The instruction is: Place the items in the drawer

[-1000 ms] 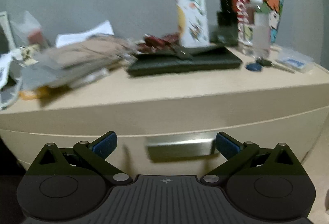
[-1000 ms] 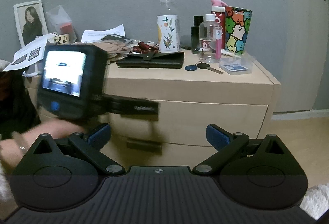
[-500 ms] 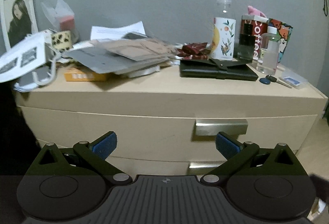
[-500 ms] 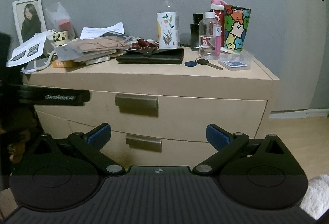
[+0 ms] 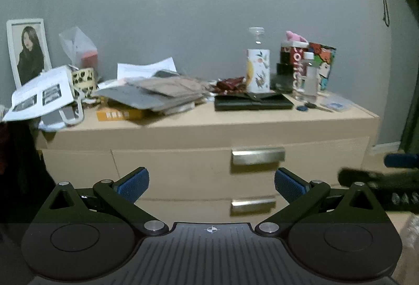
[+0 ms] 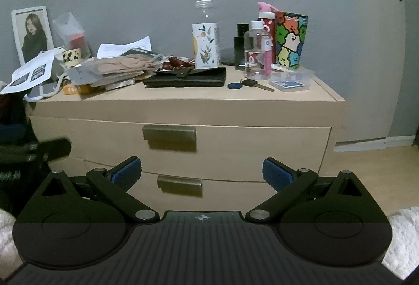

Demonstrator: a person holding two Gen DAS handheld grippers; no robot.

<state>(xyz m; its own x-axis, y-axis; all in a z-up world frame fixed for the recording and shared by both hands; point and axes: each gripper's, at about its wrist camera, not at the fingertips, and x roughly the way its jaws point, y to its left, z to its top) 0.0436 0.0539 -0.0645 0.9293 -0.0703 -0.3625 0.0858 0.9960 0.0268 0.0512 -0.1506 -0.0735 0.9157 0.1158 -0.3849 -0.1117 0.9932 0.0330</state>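
Dresser: two drawers, upper drawer and lower drawer, each with one metal handle. On its surface: one black wallet, one key with one blue fob, one framed photo, one clear lidded box, one paper stack, three upright bottles right of the wallet.

A light wooden chest of drawers stands on the floor, both drawers shut. On its top, at the left, a white picture frame leans on the grey wall, next to a messy heap of papers and flat packets. An orange box lies under the heap. A flat black wallet lies in the middle. A tall clear bottle with a flower label stands behind it. A blue key tag with a key and a small clear plastic box lie at the right, in front of a colourful cartoon box.
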